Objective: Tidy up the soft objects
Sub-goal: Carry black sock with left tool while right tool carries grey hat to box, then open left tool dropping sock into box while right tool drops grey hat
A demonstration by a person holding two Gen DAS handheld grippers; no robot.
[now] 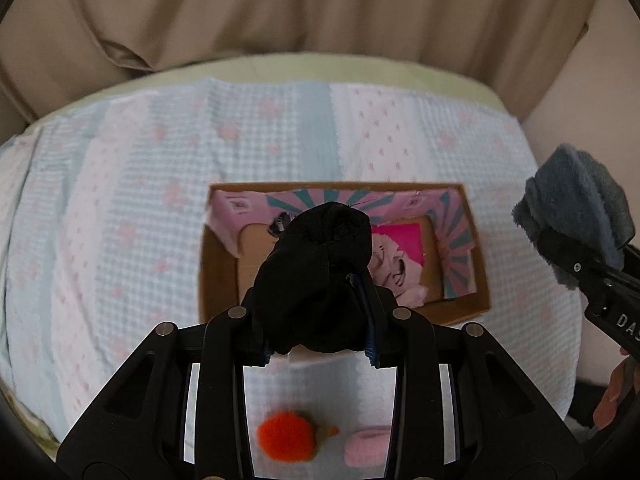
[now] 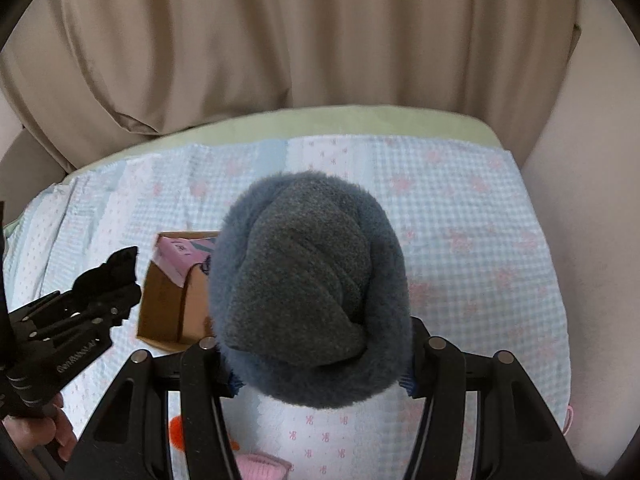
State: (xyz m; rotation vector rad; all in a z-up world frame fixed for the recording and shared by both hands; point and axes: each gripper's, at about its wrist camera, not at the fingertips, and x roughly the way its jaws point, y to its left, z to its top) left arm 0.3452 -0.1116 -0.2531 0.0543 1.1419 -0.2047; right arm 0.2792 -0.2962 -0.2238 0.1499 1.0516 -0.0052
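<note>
Left wrist: my left gripper (image 1: 320, 312) clamps a black sock bundle (image 1: 320, 276) above the open cardboard box (image 1: 218, 276), only pink paper lining inside; right wrist: my right gripper (image 2: 320, 376) clamps a grey fleece bundle (image 2: 308, 280) over the quilt (image 2: 480, 240), box to its left.

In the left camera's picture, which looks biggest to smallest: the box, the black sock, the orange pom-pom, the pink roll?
1. Box
2. Black sock, though it's close to the camera, so inflated
3. Orange pom-pom
4. Pink roll
</note>
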